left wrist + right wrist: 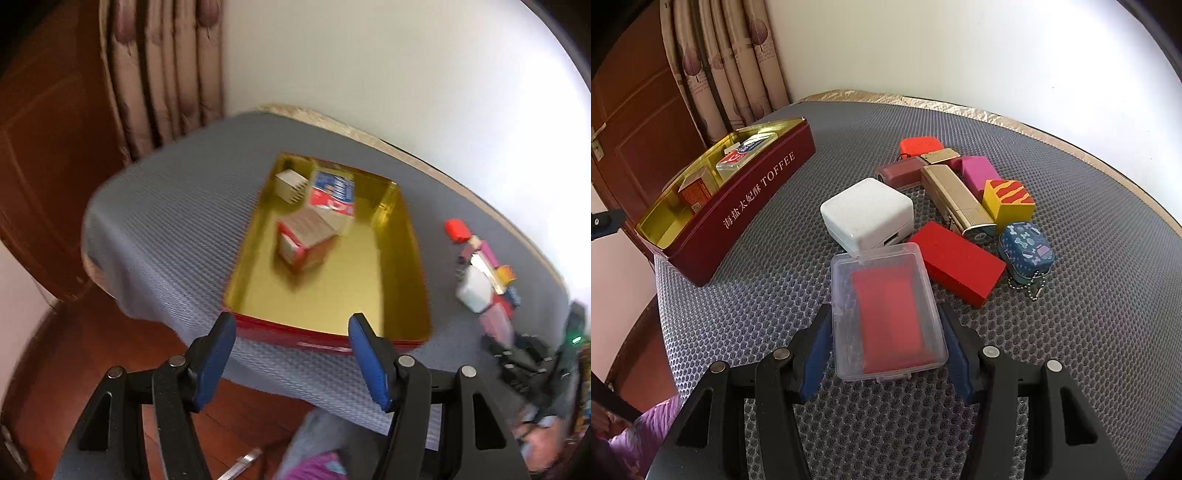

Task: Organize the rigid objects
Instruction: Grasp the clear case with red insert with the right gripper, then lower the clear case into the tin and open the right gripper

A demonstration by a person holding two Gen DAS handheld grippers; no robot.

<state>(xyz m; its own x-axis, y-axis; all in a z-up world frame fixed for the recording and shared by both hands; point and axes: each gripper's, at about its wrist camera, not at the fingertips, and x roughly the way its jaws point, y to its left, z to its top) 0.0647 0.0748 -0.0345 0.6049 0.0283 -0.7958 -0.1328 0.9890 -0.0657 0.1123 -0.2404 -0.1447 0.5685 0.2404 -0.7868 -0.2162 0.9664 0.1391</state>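
Clear case between right claw pads.

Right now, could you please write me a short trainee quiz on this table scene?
1. True or false: the right hand-held gripper holds a clear plastic case with a red insert.
2. Where do the three small boxes that are already sorted lie? A) in the red toffee tin with the gold lining B) on the grey mesh mat C) on the wooden floor
3. Fill in: the left hand-held gripper holds ____.

Key: 1 true; 2 A; 3 nothing, its jaws stand open and empty in front of the tin.
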